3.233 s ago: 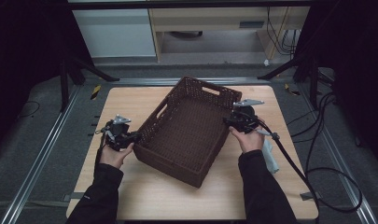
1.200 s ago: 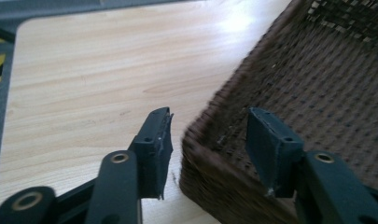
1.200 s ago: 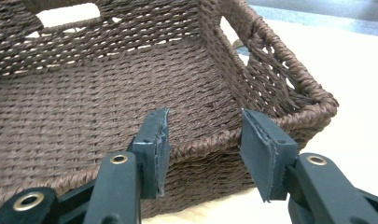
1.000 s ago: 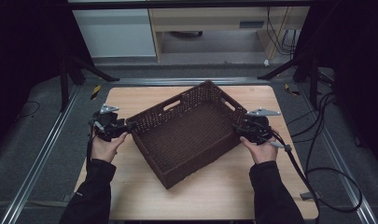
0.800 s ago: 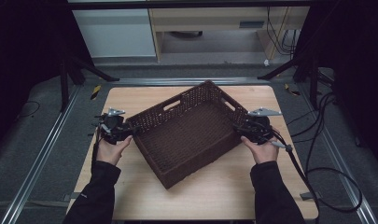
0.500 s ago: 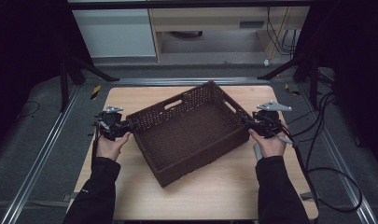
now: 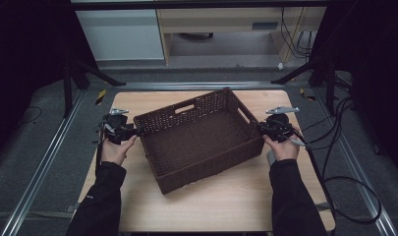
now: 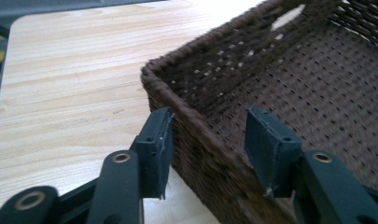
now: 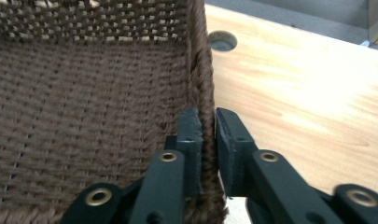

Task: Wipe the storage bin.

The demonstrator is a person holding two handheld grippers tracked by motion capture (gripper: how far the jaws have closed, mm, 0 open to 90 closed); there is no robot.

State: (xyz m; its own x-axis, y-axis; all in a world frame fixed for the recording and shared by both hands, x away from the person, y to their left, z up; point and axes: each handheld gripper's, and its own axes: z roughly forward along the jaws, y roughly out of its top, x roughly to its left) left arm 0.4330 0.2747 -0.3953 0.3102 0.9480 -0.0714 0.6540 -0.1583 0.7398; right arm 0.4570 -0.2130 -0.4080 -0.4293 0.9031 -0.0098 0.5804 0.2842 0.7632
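The wicker basket (image 7: 201,137) (resting on the table (image 7: 236,196)) is clamped at its rim by the right gripper (image 9: 209,123), while the left gripper (image 8: 207,140) is spread, straddling the opposite wall.

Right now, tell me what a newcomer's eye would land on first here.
The big dark brown woven basket sits askew in the middle of the wooden table, nothing inside it. The right gripper is clamped on the rim of its right wall, one jaw inside and one outside. The left gripper straddles the opposite wall near a corner, jaws apart.
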